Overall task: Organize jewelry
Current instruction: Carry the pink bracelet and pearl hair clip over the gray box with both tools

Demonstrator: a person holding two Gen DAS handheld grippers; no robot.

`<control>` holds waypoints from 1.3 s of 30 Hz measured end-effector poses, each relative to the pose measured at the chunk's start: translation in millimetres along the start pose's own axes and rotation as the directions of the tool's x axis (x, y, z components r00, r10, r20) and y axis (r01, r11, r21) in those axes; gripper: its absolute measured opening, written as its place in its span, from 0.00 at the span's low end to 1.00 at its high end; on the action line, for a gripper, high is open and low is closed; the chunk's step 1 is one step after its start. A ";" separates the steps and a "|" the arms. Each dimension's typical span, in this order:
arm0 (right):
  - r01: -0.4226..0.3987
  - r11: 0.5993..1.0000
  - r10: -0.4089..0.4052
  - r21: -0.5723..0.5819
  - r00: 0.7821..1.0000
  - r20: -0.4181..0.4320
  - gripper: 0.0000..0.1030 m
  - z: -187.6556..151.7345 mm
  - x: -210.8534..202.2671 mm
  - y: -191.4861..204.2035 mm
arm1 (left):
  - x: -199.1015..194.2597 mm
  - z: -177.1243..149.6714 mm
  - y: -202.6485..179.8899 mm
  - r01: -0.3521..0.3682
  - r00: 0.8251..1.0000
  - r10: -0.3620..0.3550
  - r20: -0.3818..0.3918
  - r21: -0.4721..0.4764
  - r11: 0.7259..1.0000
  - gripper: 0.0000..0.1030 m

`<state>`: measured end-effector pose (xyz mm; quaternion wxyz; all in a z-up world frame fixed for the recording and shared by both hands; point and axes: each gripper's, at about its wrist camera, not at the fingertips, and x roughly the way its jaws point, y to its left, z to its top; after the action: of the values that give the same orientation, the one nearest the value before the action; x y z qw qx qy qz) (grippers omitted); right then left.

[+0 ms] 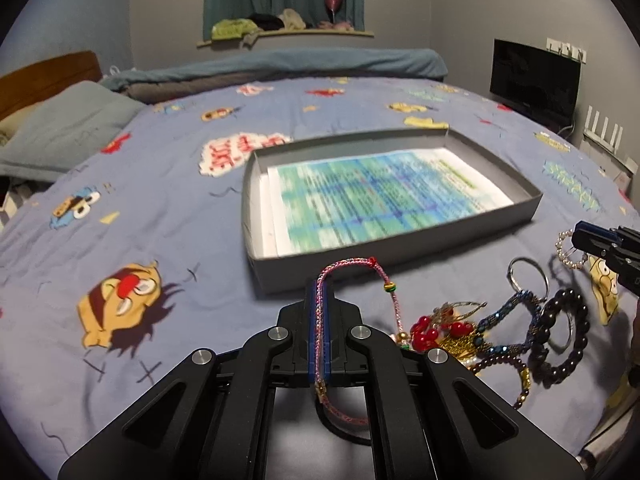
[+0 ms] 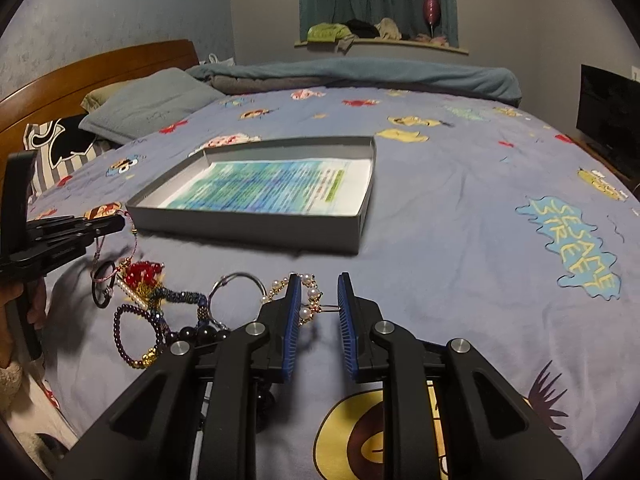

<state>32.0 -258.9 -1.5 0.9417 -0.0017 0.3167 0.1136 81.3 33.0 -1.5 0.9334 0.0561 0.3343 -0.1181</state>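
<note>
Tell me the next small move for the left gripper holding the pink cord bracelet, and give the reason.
Probably carry it forward over the grey box and let go. The left gripper is shut on the pink cord bracelet, lifted just short of the box's near wall, and the box holds only a printed sheet. The right gripper is open around the pearl bracelet, clear of that path.

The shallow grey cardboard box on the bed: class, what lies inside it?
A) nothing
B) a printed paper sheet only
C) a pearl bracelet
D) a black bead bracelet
B: the shallow grey cardboard box holds only a blue-green printed paper sheet; no jewelry is inside.
</note>
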 end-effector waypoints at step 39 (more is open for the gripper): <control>0.054 0.998 -0.056 0.018 0.995 0.088 0.18 148.9 112.9 0.5 | 91.9 124.5 30.1 -0.095 0.995 0.094 -0.023 -0.076 0.993 0.03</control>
<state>208.0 -223.3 50.2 0.9576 0.0019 0.2754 0.0852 233.9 22.4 36.6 0.9360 0.0371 0.3447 -0.0603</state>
